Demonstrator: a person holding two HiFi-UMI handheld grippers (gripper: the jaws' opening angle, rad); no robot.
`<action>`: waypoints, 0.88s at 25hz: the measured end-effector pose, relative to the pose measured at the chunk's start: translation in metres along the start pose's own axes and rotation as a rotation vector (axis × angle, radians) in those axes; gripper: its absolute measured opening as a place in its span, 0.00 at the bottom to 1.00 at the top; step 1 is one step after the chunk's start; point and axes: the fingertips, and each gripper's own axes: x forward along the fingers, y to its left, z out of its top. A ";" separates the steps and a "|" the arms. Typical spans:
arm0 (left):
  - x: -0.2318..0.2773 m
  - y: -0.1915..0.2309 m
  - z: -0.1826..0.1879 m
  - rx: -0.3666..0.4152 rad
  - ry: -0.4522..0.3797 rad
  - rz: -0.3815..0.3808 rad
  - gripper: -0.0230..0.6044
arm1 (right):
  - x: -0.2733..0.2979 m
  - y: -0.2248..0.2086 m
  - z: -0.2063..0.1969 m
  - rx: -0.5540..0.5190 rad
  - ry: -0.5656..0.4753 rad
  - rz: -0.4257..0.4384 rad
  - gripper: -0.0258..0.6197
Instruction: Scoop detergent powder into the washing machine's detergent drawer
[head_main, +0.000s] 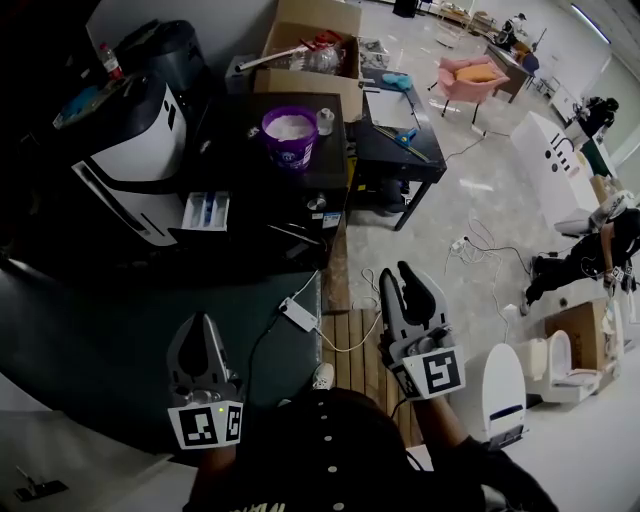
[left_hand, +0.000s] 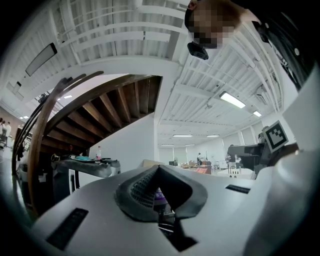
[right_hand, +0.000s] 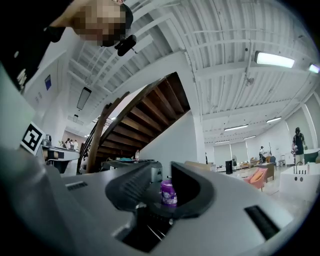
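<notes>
The detergent tub (head_main: 290, 133) is round and purple with a printed label on its front; its lid is off and white powder fills it nearly to the rim. It stands on a dark table (head_main: 250, 170). In the right gripper view the tub (right_hand: 168, 193) shows far off, through the gap between the tongs.

Down and to the left of the tub, the detergent drawer (head_main: 206, 211) is pulled out of the front of the white and black washing machine (head_main: 135, 160). The drawer is white with blue parts in its compartments; whether any powder lies in them cannot be made out.

Just right of the tub stands a small white cup (head_main: 325, 120). Behind the tub is an open cardboard box (head_main: 300, 75) with loose items inside. To the tub's right is a lower black table (head_main: 400, 160) bearing paper and a blue-handled tool (head_main: 405, 135).

Well on the near side of the tub, a white power strip (head_main: 298, 315) lies with its cables. Nearer still, both grippers are held level, far from the tub. The left gripper (head_main: 207, 325) has its tongs closed tip to tip on nothing. The right gripper (head_main: 397, 272) has its tongs slightly apart and empty.
</notes>
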 end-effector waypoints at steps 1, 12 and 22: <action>0.001 0.001 0.000 0.001 0.002 0.001 0.06 | 0.002 -0.002 0.000 -0.002 0.002 -0.008 0.36; 0.027 0.008 -0.013 0.018 0.041 0.046 0.06 | 0.032 -0.023 -0.017 0.012 0.004 0.013 0.41; 0.049 0.015 -0.030 0.008 0.086 0.081 0.06 | 0.067 -0.034 -0.035 0.060 0.028 0.036 0.39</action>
